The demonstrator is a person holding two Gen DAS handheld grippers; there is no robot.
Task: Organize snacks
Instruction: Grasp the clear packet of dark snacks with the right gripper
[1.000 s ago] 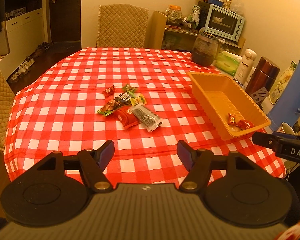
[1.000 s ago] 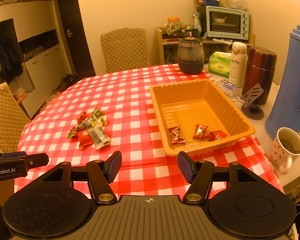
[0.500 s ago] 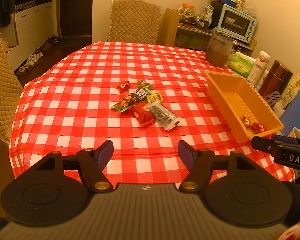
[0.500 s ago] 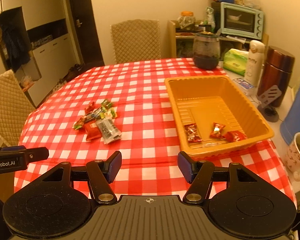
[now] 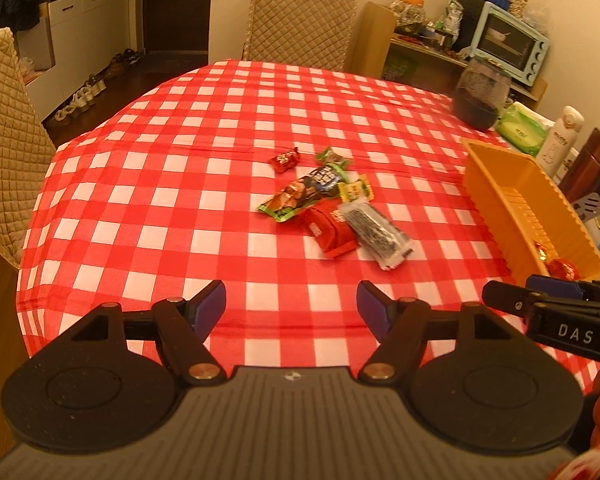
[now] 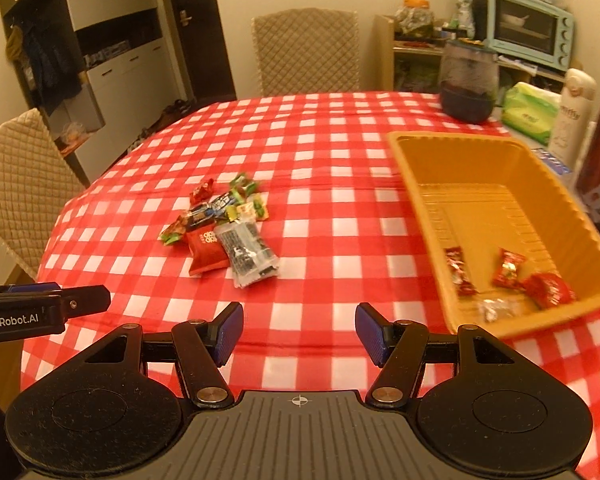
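Observation:
A pile of snack packets lies mid-table: a clear packet with dark contents (image 5: 376, 231) (image 6: 247, 252), a red packet (image 5: 332, 229) (image 6: 205, 249), a long green-edged bar (image 5: 304, 194) and a small red candy (image 5: 286, 159). An orange bin (image 6: 420, 184) (image 5: 484, 196) at the right holds several red wrapped candies (image 6: 508, 269). My left gripper (image 5: 291, 310) is open and empty, near the front edge, short of the pile. My right gripper (image 6: 299, 333) is open and empty, between pile and bin.
Red checked tablecloth (image 5: 180, 184). A dark glass jar (image 6: 466, 84), tissue pack (image 6: 530, 114), white bottle (image 6: 572, 116) and brown flask stand at the back right. Quilted chairs stand at the far side (image 5: 300, 24) and left (image 5: 4, 140).
Both grippers have swung left and moved closer toward the snack pile; the bin has shifted right in both views. Both stay open and empty.

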